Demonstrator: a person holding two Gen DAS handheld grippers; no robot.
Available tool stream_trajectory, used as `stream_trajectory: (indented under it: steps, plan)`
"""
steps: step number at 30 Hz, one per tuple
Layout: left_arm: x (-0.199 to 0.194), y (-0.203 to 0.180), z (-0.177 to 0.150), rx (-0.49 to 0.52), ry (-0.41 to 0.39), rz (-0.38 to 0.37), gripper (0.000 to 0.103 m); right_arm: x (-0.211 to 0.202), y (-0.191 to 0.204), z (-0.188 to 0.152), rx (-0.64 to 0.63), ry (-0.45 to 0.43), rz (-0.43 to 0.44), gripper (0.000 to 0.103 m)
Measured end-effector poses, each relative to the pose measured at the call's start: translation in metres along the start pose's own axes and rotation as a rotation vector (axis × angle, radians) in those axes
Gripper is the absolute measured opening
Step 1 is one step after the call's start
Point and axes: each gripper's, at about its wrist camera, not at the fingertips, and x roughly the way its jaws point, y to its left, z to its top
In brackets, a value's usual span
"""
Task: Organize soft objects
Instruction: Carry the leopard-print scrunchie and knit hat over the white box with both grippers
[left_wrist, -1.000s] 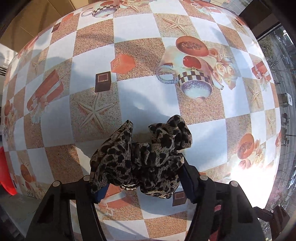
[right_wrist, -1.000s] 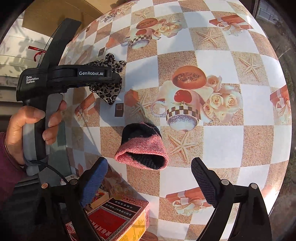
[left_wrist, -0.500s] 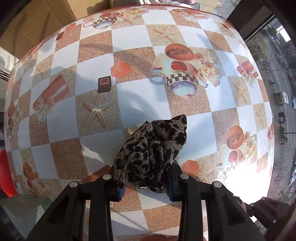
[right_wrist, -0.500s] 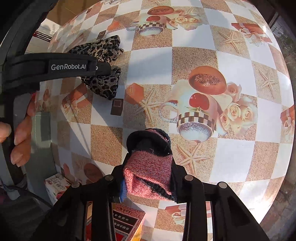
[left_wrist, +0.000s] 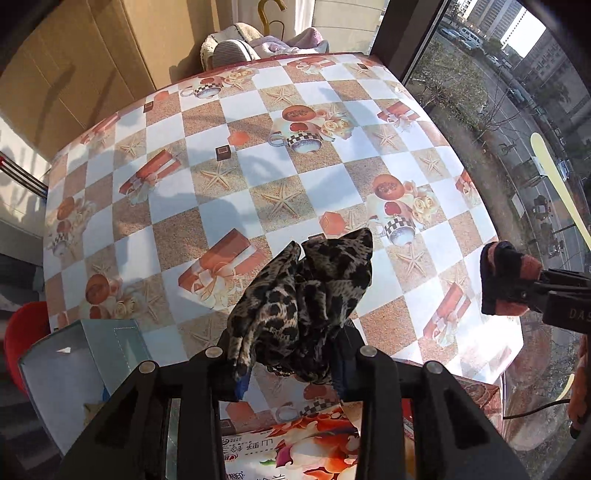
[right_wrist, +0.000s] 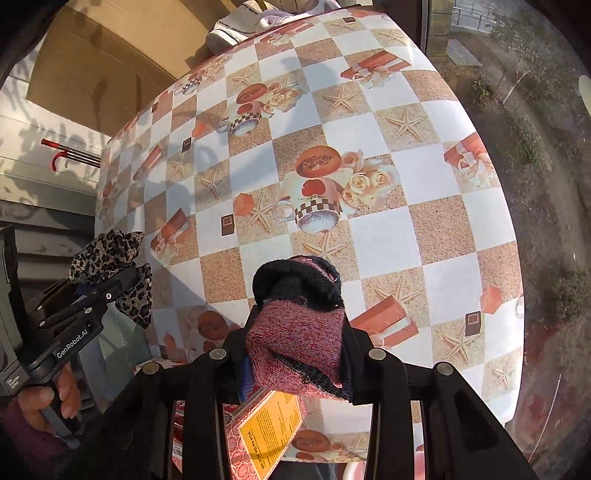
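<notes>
The table (left_wrist: 192, 221), under a checked cloth printed with starfish and teacups, is the landmark. At its near edge sit a red printed box (right_wrist: 266, 424) and, left of that, an open pale blue box (left_wrist: 74, 362). Above the table's near edge, the left gripper (left_wrist: 291, 365) is clamped on a bunched leopard-print scarf (left_wrist: 306, 295), clear of the cloth. The right gripper (right_wrist: 295, 369) pinches a pink-and-black knitted sock (right_wrist: 295, 339), also lifted off the table.

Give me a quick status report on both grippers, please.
Left gripper shut on leopard scarf. Right gripper shut on pink sock. Both lifted off table. Nothing in the way.
</notes>
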Motion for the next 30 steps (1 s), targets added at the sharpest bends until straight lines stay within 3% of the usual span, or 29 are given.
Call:
stream_trajectory:
  steps: [4,10,20,30]
  plan:
    - [-0.031,0.007,-0.033,0.013,-0.024,-0.001,0.037,-0.024,0.024,-0.019,-0.015,-0.049,0.006,0.037]
    - [-0.069,0.028,-0.082,-0.002,-0.057,0.025,0.037,-0.039,0.092,-0.046,-0.101,-0.079,0.041,0.037]
    - [-0.105,0.088,-0.158,-0.122,-0.078,0.096,0.037,-0.006,0.211,-0.099,-0.319,0.027,0.088,0.037]
    - [-0.114,0.123,-0.206,-0.224,-0.084,0.142,0.037,0.016,0.286,-0.131,-0.500,0.084,0.085,0.037]
